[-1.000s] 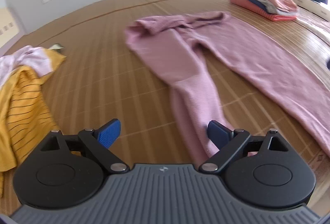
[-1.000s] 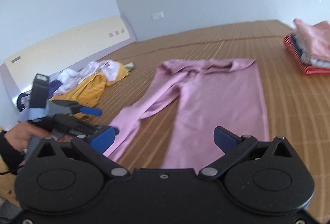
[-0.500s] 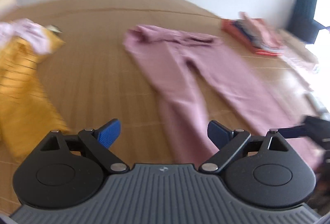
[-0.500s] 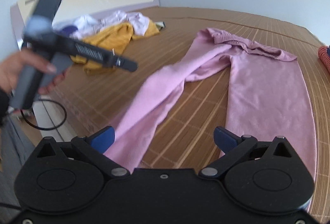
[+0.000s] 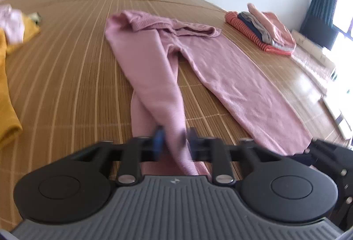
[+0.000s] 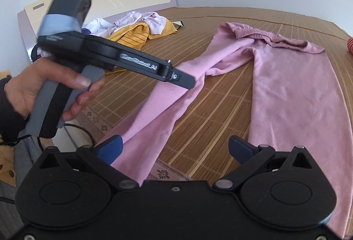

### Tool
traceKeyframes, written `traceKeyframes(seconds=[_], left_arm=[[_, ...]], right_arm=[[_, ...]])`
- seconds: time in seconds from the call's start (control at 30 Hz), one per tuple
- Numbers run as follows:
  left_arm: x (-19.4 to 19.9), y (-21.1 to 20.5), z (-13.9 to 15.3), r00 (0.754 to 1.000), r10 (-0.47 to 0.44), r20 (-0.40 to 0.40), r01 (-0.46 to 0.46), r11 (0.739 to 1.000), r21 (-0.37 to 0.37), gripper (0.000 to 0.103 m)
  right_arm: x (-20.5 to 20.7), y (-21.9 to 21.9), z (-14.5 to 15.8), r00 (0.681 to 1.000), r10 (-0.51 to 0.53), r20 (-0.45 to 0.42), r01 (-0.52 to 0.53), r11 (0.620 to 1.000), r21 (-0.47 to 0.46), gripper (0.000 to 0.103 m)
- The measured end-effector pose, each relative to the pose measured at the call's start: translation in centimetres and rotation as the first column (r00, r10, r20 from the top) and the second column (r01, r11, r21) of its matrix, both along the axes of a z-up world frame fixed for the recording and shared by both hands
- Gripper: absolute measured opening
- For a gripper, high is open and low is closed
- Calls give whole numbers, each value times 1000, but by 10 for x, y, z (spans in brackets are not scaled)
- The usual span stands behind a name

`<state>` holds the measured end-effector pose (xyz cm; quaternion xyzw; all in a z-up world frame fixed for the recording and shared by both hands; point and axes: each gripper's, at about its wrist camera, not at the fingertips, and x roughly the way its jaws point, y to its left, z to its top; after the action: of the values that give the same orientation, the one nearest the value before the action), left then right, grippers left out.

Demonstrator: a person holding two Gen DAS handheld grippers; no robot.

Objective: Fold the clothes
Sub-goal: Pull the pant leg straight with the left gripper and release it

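Pink trousers [image 5: 220, 67] lie spread on a bamboo mat [image 5: 66, 63], waistband at the far end and both legs running toward me. My left gripper [image 5: 175, 139] is closing its jaws on the near end of the left leg, and the fabric is pinched between the blue pads [image 5: 158, 140]. In the right wrist view a hand [image 6: 44, 85] holds that left gripper [image 6: 187, 83] over the same leg of the trousers [image 6: 293, 89]. My right gripper [image 6: 175, 149] is open above the mat between the two leg ends, with nothing between its pads.
A stack of folded clothes [image 5: 262, 30] sits at the far right of the mat. A heap of yellow striped and white garments [image 6: 136, 32] lies at the far left by the headboard [image 6: 123, 1]. The bed's near edge runs just below the grippers.
The left gripper's jaws went from wide open to closed on the end of the left trouser leg. The right gripper has dropped closer to the leg ends.
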<state>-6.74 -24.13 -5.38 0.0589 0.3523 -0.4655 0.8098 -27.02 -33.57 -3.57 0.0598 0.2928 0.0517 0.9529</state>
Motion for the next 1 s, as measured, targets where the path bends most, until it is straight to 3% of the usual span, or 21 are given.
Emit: traceKeyframes(seconds=[0.17,0.27,0.4,0.5,0.6,0.77,0.87,0.93,1.0], left_arm=[[8,16,11,990,76,116,-79,997,16,8],[19,24,15,978,150,146,-158,986,46,8],[34,36,11,972,207,108,-216,974,71,8],[38,35,5,962,232,143,-250,960,122,9],[38,34,2,954,240,177,-268,951,153,10],[35,36,7,941,248,231,-290,942,168,19],[38,42,12,947,265,182,-291,947,134,26],[39,46,15,945,278,171,-299,947,116,46],[36,48,18,938,281,201,-307,945,114,61]], right_arm=[[2,1,-3,1000,18,20,-18,1000,22,102],[10,4,-3,999,26,22,-26,999,19,102],[23,11,0,999,30,29,-30,999,-13,100],[35,13,-3,999,32,14,-32,999,21,93],[42,15,-11,1000,29,-2,-29,998,48,78],[41,30,-15,999,31,-19,-33,994,-106,70],[35,35,-17,999,29,-24,-32,990,-136,68],[31,34,-18,999,28,-23,-31,991,-132,61],[24,31,-18,999,39,-17,-40,990,-132,43]])
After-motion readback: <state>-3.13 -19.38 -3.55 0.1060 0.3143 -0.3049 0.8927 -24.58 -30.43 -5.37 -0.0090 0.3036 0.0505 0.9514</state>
